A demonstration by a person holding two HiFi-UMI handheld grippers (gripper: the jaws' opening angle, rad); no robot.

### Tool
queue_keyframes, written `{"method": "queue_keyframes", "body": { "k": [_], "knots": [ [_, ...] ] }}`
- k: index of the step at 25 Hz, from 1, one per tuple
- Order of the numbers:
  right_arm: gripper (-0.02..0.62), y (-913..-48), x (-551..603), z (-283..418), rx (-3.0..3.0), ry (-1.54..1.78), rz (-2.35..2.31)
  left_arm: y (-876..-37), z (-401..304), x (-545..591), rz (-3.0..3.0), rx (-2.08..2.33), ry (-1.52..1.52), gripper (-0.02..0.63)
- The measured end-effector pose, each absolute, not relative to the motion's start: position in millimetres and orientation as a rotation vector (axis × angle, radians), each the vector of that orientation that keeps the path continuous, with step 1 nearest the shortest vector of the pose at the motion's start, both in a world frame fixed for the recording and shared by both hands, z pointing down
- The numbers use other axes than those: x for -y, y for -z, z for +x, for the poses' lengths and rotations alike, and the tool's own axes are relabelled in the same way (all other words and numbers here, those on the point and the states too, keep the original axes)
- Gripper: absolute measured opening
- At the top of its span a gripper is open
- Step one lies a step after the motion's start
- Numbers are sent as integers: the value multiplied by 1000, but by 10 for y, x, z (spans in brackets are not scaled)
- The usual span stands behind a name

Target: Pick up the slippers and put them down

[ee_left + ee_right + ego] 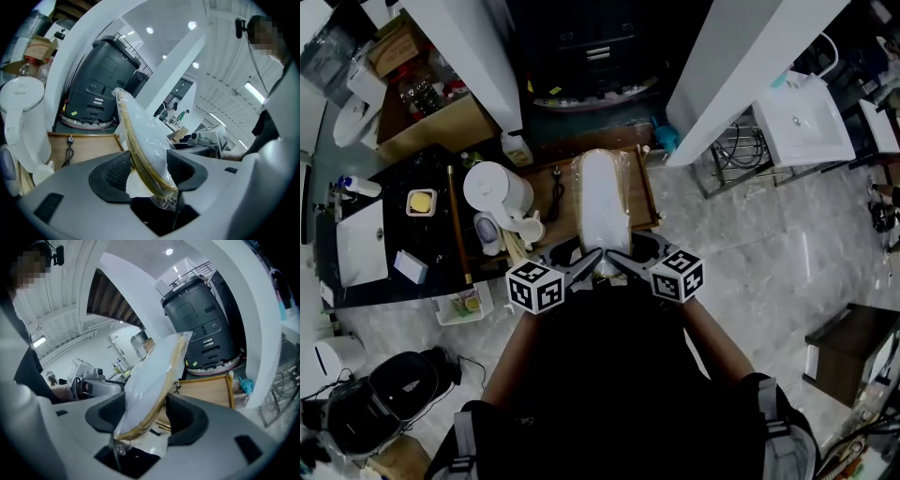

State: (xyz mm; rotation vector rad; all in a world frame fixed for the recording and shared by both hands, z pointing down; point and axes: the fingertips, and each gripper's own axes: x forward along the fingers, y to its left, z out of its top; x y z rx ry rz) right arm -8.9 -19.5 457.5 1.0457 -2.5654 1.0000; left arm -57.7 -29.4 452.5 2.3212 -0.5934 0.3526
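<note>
Head view showed the plastic-wrapped slippers (605, 197) held at their near end by the left gripper (584, 264) and right gripper (625, 262), fingers clenched on them, tilted above the wooden tray (206, 392); pick-up looked done, setting down was left

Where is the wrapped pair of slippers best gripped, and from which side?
At the near end, across the thin thickness, with one hand-held gripper coming in from each side. The slippers are long, flat and wrapped in plastic. The left hand-held gripper and the right hand-held gripper clamp there.
</note>
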Motion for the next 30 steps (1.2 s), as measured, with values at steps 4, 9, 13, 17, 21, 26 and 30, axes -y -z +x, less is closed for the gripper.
{"method": "queue_keyframes", "body": {
  "k": [4,9,13,17,21,26,30],
  "knots": [
    [276,-4462,186,-103,2578,-968,1065,-4376,-586,307,2390,608,-338,235],
    [277,-4419,162,-115,2575,-926,1069,-4366,-602,273,2401,602,-335,235],
    [276,-4423,128,-124,2572,-914,1066,-4375,-612,241,2395,596,-326,233],
    [277,-4437,123,-138,2570,-901,1063,-4402,-627,238,2379,603,-314,233],
    [276,-4458,131,-160,2568,-888,1058,-4437,-651,242,2373,610,-311,233],
    [276,-4468,109,-174,2567,-885,1054,-4461,-666,220,2376,618,-305,233],
    [275,-4459,107,-188,2562,-868,1050,-4472,-681,212,2368,629,-306,233]
  ]
}}
